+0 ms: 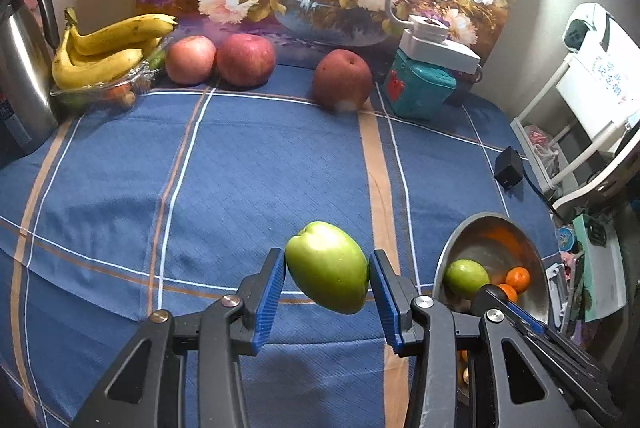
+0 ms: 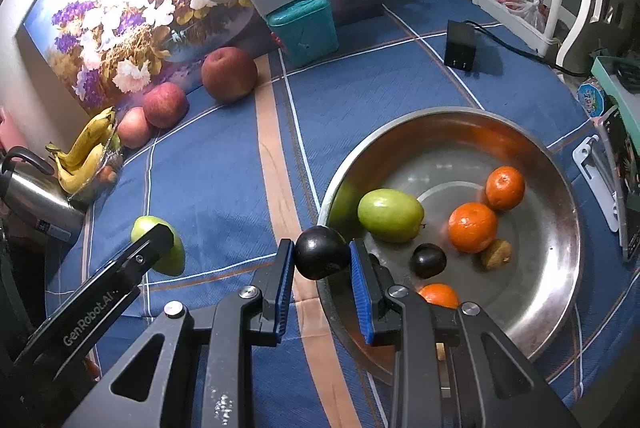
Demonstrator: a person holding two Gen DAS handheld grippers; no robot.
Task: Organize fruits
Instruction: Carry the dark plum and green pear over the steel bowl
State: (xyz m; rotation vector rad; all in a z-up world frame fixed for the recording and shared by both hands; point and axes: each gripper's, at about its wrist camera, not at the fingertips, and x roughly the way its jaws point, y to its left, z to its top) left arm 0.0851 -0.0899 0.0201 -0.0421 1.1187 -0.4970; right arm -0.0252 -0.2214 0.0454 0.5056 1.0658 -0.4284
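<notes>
Left gripper (image 1: 327,291) clamps a green fruit (image 1: 327,267) above the blue cloth (image 1: 240,168), right gripper (image 2: 322,274) pinches a dark plum (image 2: 322,252) at the metal bowl's (image 2: 560,188) near-left rim, oranges (image 2: 473,227) and another green fruit (image 2: 390,215) inside, apples (image 1: 218,59) and bananas (image 1: 104,48) far left

— What covers the table (image 1: 240,168) ahead of the left claw (image 1: 327,292)?

— A blue checked cloth (image 2: 224,188). Far ahead of that claw, left, stand a steel kettle (image 1: 20,80) and a clear tray of bananas (image 1: 104,44); beside them two red apples (image 1: 220,59), then a brownish pear (image 1: 342,78) and a teal box (image 1: 420,88).

— And near the right claw (image 2: 322,278)?

— A steel bowl (image 2: 560,228) just ahead, right; a black adapter (image 2: 460,46) far beyond it.
</notes>
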